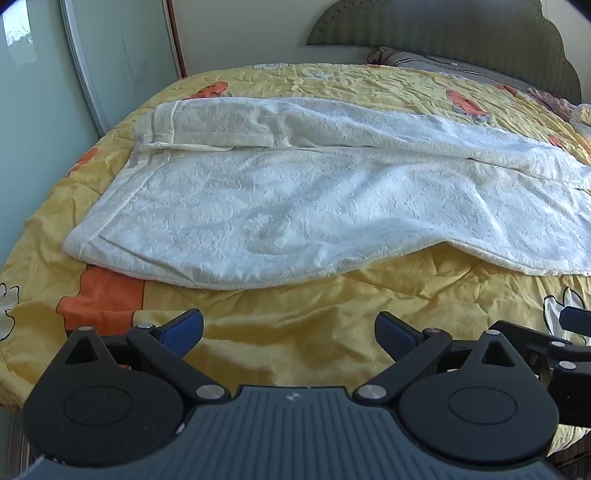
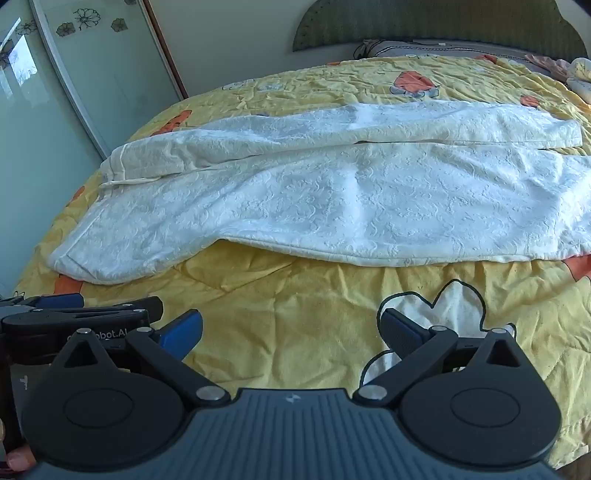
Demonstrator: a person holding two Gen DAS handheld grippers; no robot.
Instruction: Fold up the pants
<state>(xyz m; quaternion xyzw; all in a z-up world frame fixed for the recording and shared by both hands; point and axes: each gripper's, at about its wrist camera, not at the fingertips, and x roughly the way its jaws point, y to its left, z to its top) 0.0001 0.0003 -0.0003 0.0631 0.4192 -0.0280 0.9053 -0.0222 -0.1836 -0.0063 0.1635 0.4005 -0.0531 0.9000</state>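
Observation:
White textured pants (image 1: 303, 192) lie spread across a yellow patterned bedspread (image 1: 295, 332), waistband at the left and both legs running to the right. In the right wrist view the same pants (image 2: 332, 192) stretch across the bed, the far leg ending at a hem near the right. My left gripper (image 1: 289, 334) hovers open over bare bedspread in front of the near edge of the pants, nothing between its blue pads. My right gripper (image 2: 290, 334) is open too, over the bedspread (image 2: 295, 295) just short of the pants. Each gripper shows at the other view's edge.
A glass sliding wardrobe door (image 2: 74, 92) stands at the left of the bed. A green padded headboard (image 1: 443, 33) and pillows (image 2: 424, 48) are at the far end. A fingertip (image 2: 16, 459) shows at the lower left of the right wrist view.

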